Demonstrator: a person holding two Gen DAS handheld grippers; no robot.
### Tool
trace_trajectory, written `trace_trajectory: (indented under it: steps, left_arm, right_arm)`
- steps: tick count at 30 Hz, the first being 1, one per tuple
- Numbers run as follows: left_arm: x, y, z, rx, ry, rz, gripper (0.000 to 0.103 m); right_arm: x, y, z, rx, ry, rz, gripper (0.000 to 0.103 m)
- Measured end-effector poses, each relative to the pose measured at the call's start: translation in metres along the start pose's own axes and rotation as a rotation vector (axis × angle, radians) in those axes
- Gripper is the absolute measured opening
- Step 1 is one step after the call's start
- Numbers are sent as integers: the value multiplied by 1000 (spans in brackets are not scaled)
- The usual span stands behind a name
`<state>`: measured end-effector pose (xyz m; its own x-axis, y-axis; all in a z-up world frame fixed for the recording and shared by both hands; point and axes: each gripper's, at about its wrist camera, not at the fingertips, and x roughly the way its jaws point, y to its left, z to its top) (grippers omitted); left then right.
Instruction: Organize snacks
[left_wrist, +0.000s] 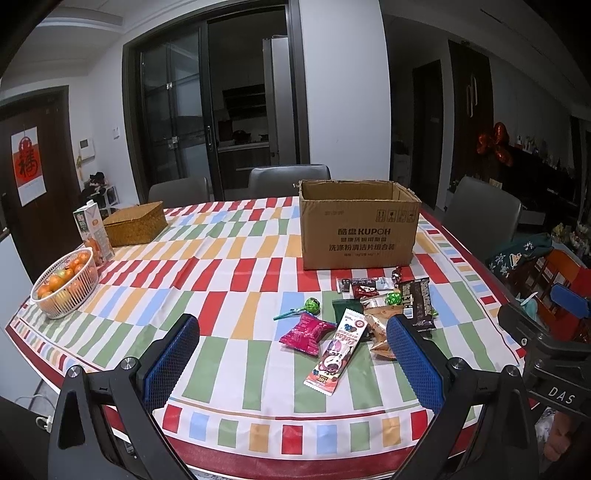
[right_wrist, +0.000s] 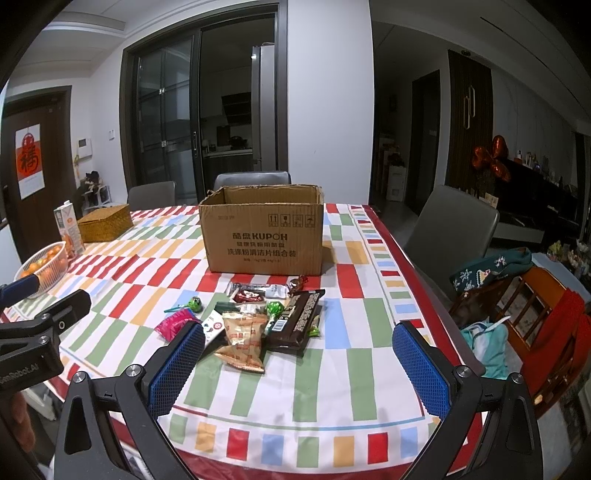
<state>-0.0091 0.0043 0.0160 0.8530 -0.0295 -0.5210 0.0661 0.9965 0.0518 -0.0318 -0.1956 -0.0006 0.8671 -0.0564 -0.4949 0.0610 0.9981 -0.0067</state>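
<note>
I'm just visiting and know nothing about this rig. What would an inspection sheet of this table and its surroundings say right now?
Surface: table under a striped, colourful cloth.
Job's things: open cardboard box; snack pile in front of it, with a pink packet and a green lollipop.
Clutter: fruit basket, juice carton, wicker box.
Grippers: left gripper and right gripper both open, empty, above the table's near edge.
Cables: white cord low at left.
Surroundings: chairs, glass sliding doors.
</note>
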Motion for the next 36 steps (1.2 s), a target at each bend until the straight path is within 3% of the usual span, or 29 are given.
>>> trace_trajectory:
  steps: [36]
  left_arm:
    - [4,0,0,5,-6,6,103]
  right_arm:
    - [-2,-1,12,-10,9,6,103]
